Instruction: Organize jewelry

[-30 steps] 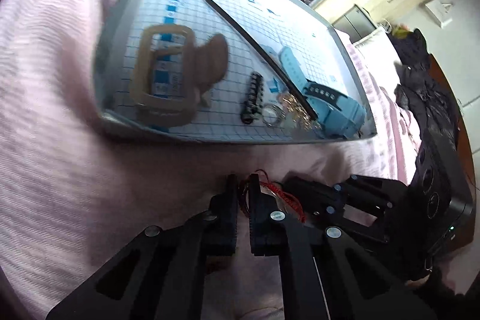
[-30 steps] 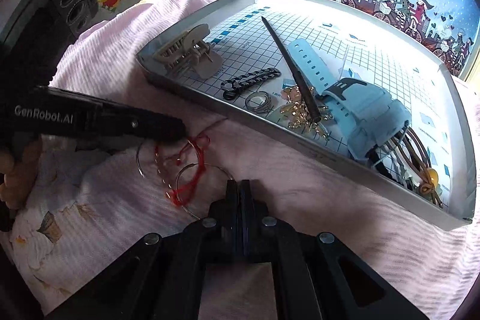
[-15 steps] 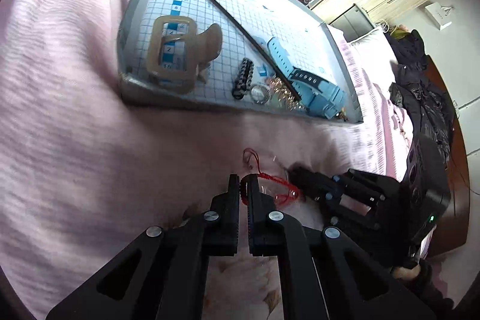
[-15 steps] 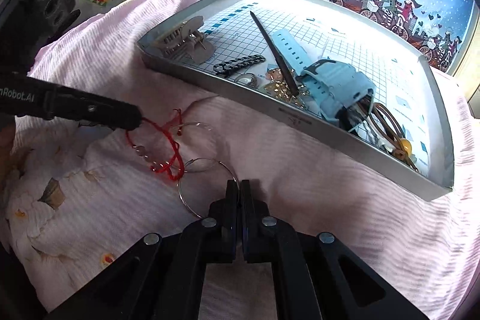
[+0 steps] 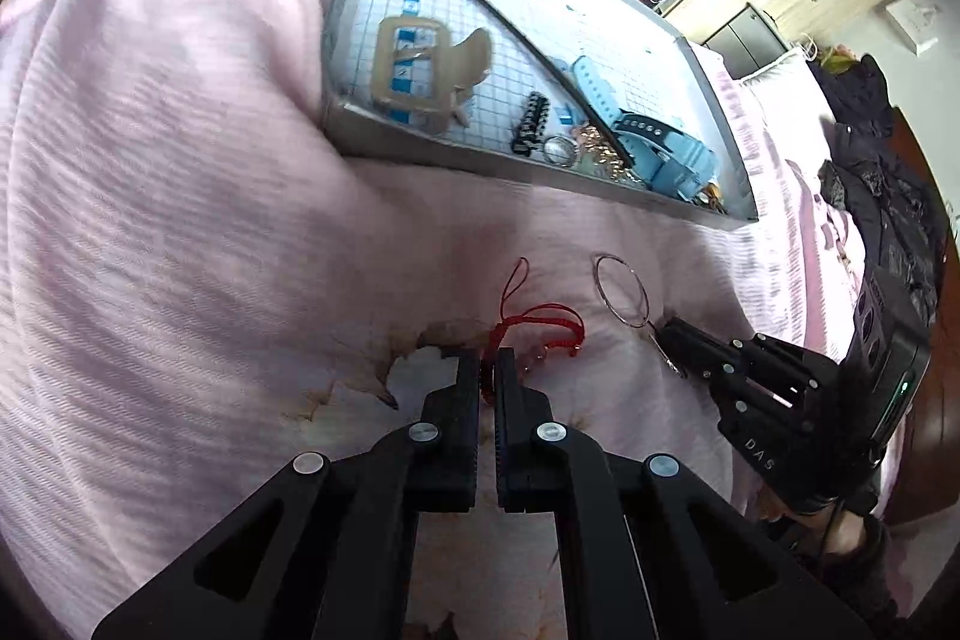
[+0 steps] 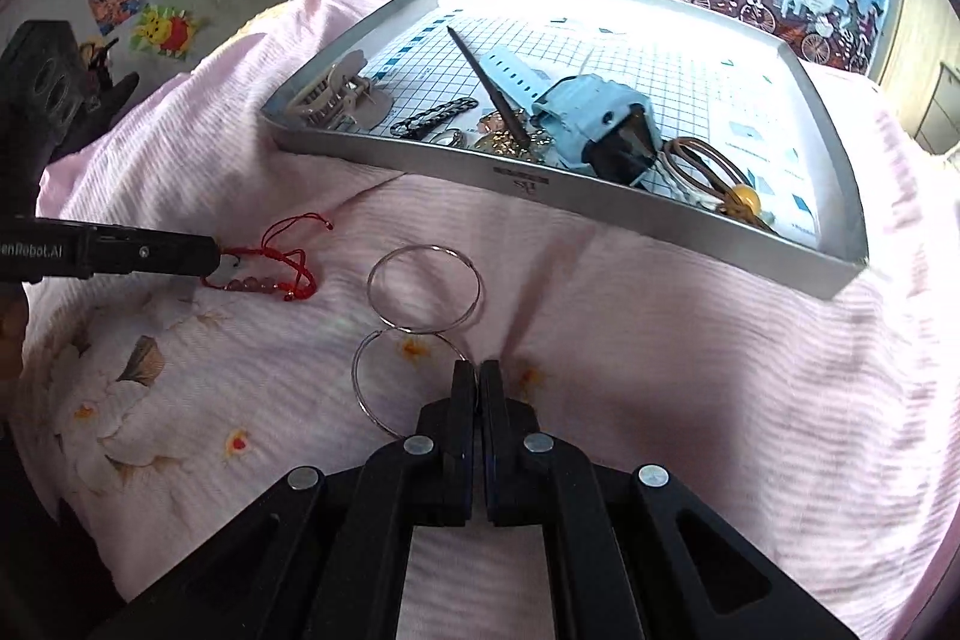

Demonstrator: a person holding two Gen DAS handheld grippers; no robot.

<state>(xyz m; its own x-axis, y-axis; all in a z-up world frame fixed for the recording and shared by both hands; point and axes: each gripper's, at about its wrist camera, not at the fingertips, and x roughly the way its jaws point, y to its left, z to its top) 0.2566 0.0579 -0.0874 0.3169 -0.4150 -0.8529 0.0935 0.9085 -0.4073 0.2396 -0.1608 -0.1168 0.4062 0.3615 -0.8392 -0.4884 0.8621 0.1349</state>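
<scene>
A: We log two pieces lying on the pink bedspread (image 6: pixel 600 340), short of the grey tray (image 6: pixel 600 178) that already holds a hair claw (image 6: pixel 330 97), a blue watch (image 6: pixel 576 112) and other pieces. We judge the tray to be the sorting place, so these two remain to be moved in.

B: Agreed. We hold the red cord bracelet (image 6: pixel 270 274) in the left gripper (image 5: pixel 489 361) and the pair of silver hoops (image 6: pixel 423 289) in the right gripper (image 6: pixel 478 370), each by one end. Our guess: gripping them well apart keeps cord and rings from tangling.

A: Jaws, left: nearly together, a thin gap only, with red cord running between the fingertips. We record it as clamped on the bracelet; its beads lie on the cloth just beside the tips.

B: Jaws, right: pressed together on the rim of the nearer hoop. The farther hoop lies flat on the bedspread, touching the near one. In the left view the hoop wire ends at the right gripper's tip, which supports this.
</scene>
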